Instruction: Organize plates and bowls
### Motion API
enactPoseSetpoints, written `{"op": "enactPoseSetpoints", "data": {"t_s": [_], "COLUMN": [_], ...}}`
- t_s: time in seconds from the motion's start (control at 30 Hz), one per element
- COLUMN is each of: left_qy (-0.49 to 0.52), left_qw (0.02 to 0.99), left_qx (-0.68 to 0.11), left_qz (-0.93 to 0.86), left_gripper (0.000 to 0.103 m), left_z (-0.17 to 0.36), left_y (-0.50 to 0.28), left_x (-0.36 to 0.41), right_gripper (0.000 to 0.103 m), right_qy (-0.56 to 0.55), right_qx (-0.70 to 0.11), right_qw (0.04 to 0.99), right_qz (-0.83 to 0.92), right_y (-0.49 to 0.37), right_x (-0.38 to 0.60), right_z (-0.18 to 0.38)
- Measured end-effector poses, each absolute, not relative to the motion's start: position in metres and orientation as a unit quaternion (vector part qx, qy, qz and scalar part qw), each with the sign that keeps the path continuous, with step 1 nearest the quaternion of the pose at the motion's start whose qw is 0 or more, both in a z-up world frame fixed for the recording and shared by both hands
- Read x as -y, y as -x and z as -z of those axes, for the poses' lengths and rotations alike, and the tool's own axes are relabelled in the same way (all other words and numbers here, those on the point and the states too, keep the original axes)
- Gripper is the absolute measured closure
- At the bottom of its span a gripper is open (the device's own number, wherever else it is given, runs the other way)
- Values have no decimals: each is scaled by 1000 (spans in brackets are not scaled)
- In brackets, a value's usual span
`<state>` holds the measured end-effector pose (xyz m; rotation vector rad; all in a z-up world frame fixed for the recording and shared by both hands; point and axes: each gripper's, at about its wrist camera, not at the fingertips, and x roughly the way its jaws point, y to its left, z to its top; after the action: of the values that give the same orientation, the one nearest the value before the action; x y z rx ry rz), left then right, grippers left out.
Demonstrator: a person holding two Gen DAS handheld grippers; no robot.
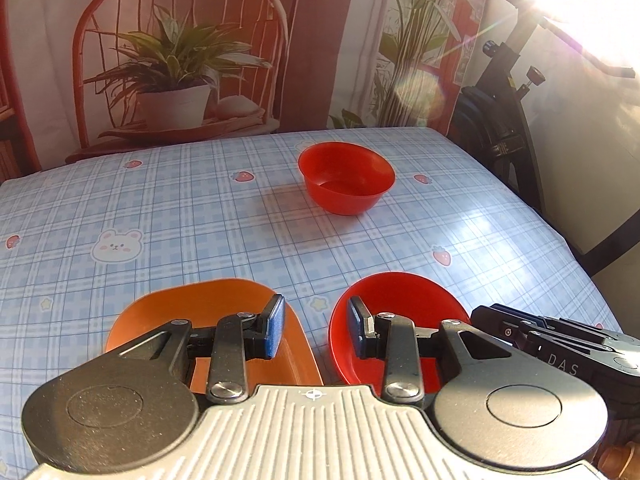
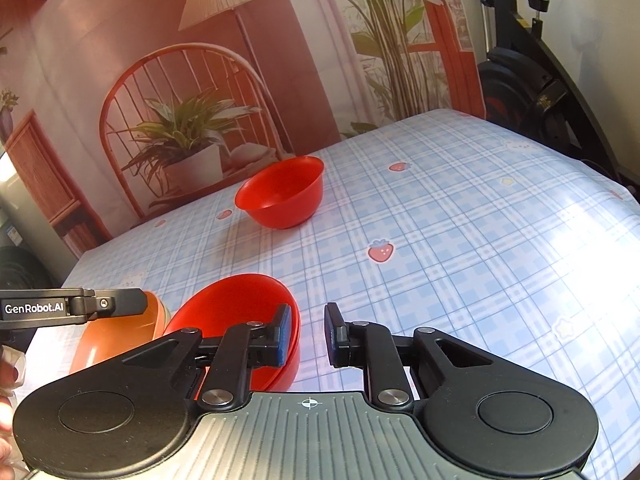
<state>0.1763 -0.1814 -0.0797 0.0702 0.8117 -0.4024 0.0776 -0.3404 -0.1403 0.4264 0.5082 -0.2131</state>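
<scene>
A red bowl (image 1: pixel 346 177) stands upright at the far middle of the table; it also shows in the right wrist view (image 2: pixel 281 192). Near me lie an orange plate (image 1: pixel 208 312) on the left and a red bowl-like dish (image 1: pixel 400 304) on the right, side by side. My left gripper (image 1: pixel 316 326) is open and empty, hovering over the gap between them. My right gripper (image 2: pixel 307 334) is open and empty, its left finger over the near red dish (image 2: pixel 236 300). The orange plate (image 2: pixel 116 334) sits left of it, under the left gripper's body (image 2: pixel 72 306).
The table (image 1: pixel 180 208) has a blue checked cloth with strawberry prints. A printed backdrop hangs behind its far edge. An exercise bike (image 1: pixel 508 120) stands off the right side. The right gripper's body (image 1: pixel 560 340) is at the left view's lower right.
</scene>
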Motion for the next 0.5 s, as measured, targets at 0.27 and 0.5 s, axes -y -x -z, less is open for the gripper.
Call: {"op": "enactPoseSetpoints", "data": {"t_s": [0.27, 0.5], "left_qy": [-23, -2], "left_qw": [905, 911], "left_qx": [-380, -358], "left_qz": [189, 204], "left_gripper": [68, 66], "left_z": [73, 63], "left_y": [-192, -223], "left_x": [174, 181], "right_gripper": [85, 85], "right_qy": [-198, -164], "right_qx": [-250, -237], "right_qw": [942, 951], "right_qz": [107, 110], "right_y": [-86, -113], "right_x": [346, 368], "right_z": [140, 131]}}
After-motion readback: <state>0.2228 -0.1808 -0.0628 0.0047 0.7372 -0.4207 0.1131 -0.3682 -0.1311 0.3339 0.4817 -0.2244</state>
